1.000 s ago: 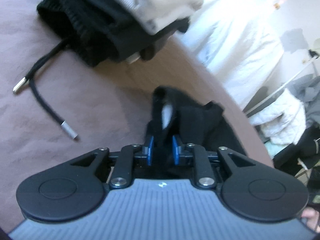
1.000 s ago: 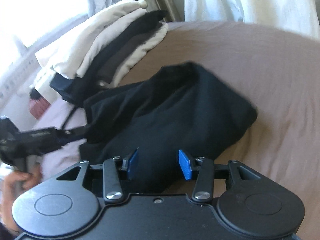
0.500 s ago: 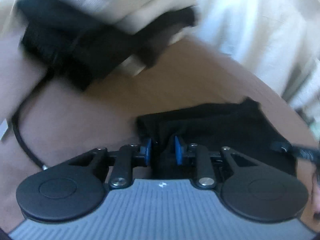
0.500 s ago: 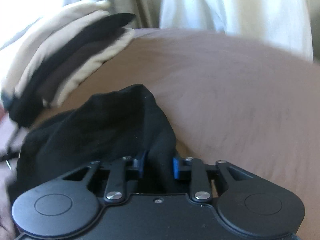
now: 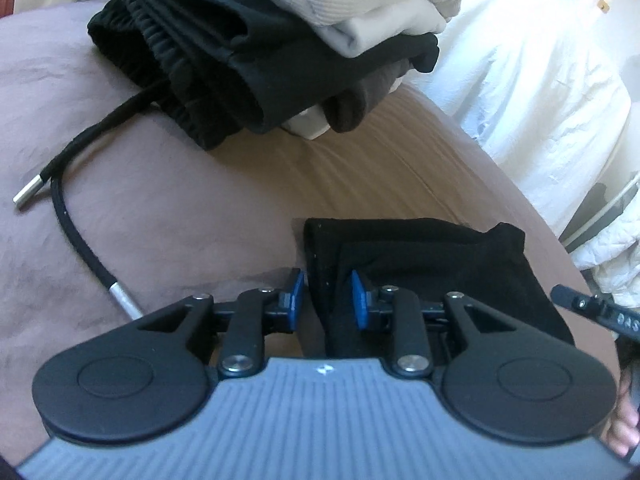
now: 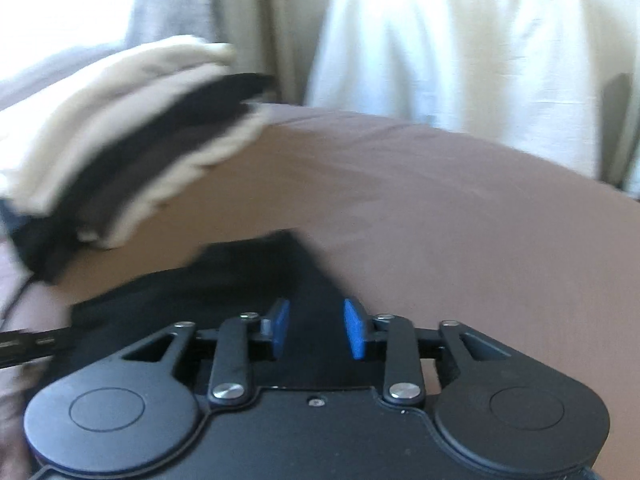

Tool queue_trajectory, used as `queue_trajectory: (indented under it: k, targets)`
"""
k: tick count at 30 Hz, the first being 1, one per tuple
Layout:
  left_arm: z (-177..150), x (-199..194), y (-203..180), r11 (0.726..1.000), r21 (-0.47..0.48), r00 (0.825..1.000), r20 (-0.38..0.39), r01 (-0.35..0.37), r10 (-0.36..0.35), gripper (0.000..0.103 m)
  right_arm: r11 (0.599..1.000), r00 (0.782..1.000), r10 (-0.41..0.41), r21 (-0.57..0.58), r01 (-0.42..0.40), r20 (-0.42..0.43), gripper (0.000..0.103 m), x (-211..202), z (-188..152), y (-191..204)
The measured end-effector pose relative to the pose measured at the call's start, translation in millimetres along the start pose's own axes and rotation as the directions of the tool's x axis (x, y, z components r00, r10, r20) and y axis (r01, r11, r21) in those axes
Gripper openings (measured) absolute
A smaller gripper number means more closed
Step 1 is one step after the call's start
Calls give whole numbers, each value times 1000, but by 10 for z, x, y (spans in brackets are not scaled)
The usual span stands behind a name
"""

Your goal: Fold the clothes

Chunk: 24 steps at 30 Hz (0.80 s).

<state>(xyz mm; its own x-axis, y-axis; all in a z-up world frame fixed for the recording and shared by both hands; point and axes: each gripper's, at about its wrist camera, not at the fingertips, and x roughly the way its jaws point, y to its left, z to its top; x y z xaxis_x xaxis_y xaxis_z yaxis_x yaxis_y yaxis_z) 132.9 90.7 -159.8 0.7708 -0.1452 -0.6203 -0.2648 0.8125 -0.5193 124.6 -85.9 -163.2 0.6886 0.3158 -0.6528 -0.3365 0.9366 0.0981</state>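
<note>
A black garment [image 5: 432, 256] lies folded small and flat on the brown bed sheet [image 5: 200, 200]. A ridge of its near left edge stands up between the blue pads of my left gripper [image 5: 327, 298], which is shut on it. In the right wrist view, my right gripper [image 6: 316, 328] hovers over the garment's [image 6: 224, 280] right part. Its pads are apart with their inner faces bare, and the cloth lies flat under them. That view is blurred.
A stack of folded clothes [image 5: 280, 40], white over black, sits behind the garment, also blurred in the right wrist view [image 6: 120, 140]. A black drawstring [image 5: 68, 208] with metal tips trails from it across the sheet. White bedding [image 5: 540, 100] hangs past the bed's far edge.
The garment was lifted bunched, then laid down flat. The right gripper shut on it half a second ago and has now spread its pads. The left gripper has kept the cloth between its pads.
</note>
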Motion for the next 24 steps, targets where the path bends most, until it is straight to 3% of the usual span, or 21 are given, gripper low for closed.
queue_trajectory:
  k: [3,5,7,9,13,17,19,22,24]
  targets:
    - [16,-187,-37,998,-10,998,15,-57,57,28,999,999,40,9,-40,-22,49,-53,-99,111]
    - [0,-375,-99,993,-8,992,49,-118,118,28,1000,1000,9,14,-9,-23,50,-158,-247,94]
    - [-17,-561,-177,993,8,991,63,-117,116,41,998,999,-23,56,25,-27,50,-288,-425,6]
    - [-21,-642,-249,996,21,996,30,-88,88,49,993,999,-32,117,34,-23,50,-414,-578,-112]
    - [-64,-618,-352,995,34,992,-79,-99,101,53,971,998,-54,232,60,-30,51,-613,-789,-302]
    - [-149,-571,-349,996,25,980,-181,-81,84,60,934,997,-16,355,40,-70,58,-592,-894,-447]
    - [-165,-570,-339,996,52,972,-218,-73,82,73,910,996,5,414,32,-87,64,-581,-946,-520]
    - [-95,-640,-232,987,90,967,-207,-132,149,75,839,994,84,544,-33,-69,67,-480,-957,-563]
    - [-23,-710,-98,989,45,969,-201,-140,146,78,829,991,116,556,-64,-60,70,-418,-946,-497]
